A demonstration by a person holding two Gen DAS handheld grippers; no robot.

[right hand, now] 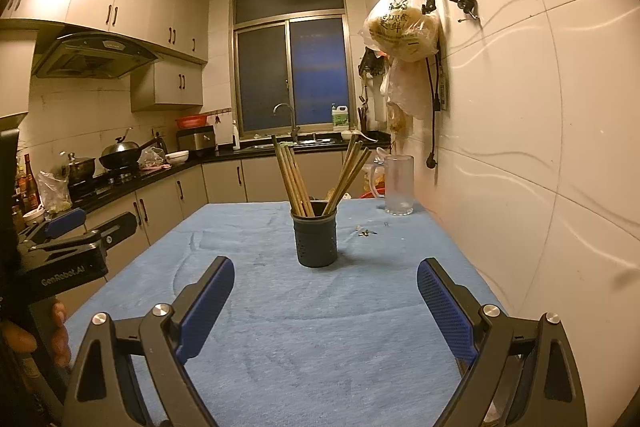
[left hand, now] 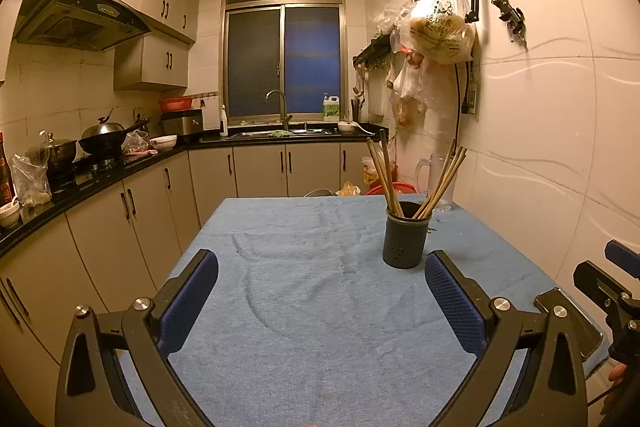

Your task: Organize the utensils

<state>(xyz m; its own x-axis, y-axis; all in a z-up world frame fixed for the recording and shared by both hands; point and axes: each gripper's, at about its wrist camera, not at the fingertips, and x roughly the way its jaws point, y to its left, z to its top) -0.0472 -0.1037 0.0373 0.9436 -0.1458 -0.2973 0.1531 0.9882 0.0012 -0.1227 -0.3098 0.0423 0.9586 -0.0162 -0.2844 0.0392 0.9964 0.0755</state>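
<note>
A dark round utensil holder (left hand: 405,241) stands upright on the blue cloth-covered table (left hand: 304,291). Several wooden chopsticks (left hand: 438,185) stand in it, fanned left and right. It also shows in the right wrist view (right hand: 315,234) with its chopsticks (right hand: 294,181). My left gripper (left hand: 320,263) is open and empty, held above the near part of the table, the holder just beyond its right finger. My right gripper (right hand: 325,273) is open and empty, facing the holder from the near side. The right gripper also shows at the left wrist view's right edge (left hand: 600,279).
A clear glass mug (right hand: 394,185) stands at the table's far right corner by the tiled wall. Small scraps (right hand: 366,231) lie on the cloth right of the holder. Plastic bags (left hand: 438,23) hang from wall hooks. Kitchen counters with pots (left hand: 102,141) run along the left.
</note>
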